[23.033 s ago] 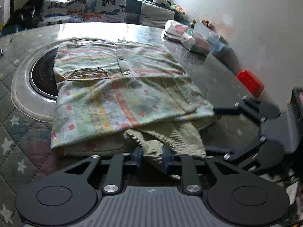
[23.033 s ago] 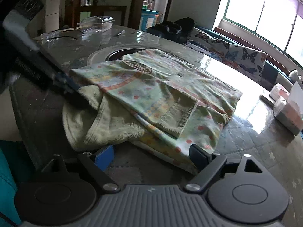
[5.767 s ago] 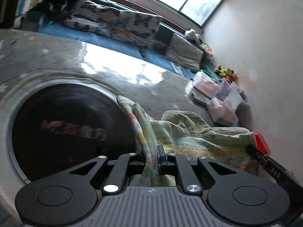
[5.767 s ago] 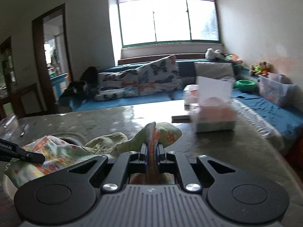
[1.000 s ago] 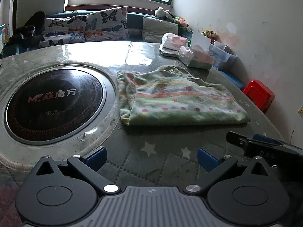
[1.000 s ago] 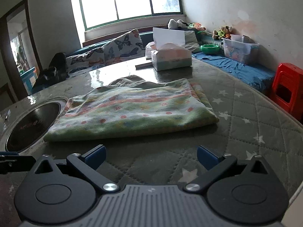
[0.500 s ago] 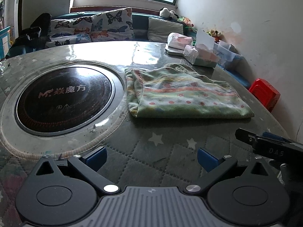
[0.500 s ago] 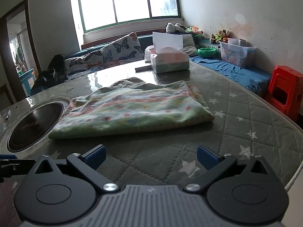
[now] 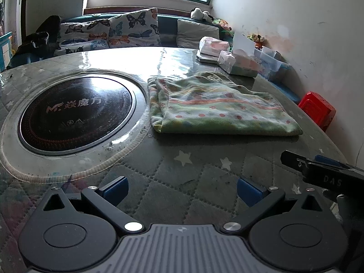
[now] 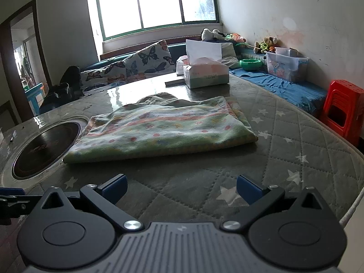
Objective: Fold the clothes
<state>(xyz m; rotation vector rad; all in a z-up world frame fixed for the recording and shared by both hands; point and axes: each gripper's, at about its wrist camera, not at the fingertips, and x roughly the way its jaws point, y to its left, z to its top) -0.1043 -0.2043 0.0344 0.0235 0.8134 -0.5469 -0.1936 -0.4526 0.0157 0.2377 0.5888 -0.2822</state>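
Note:
A green patterned garment [image 9: 218,107] lies folded into a flat rectangle on the quilted table cover [image 9: 182,173], just right of the round black cooktop [image 9: 75,111]. The right wrist view shows the same folded garment [image 10: 163,129] ahead of me, apart from both grippers. My left gripper [image 9: 181,190] stands open over bare quilting near the table's front, nothing between its blue pads. My right gripper [image 10: 180,187] is open as well and holds nothing. The other gripper's black finger [image 9: 318,170] shows at the right edge of the left wrist view.
A tissue box [image 10: 206,72] and a white packet [image 9: 212,45] stand at the table's far side. A red stool [image 10: 343,111] sits beyond the table's right edge [image 10: 352,200]. Sofa cushions [image 9: 132,29] and a clear storage bin [image 10: 286,66] line the wall behind.
Both grippers, open throughout the last second, have drawn back a little from the folded garment, which lies still. Earlier they held the cloth shut in their fingers.

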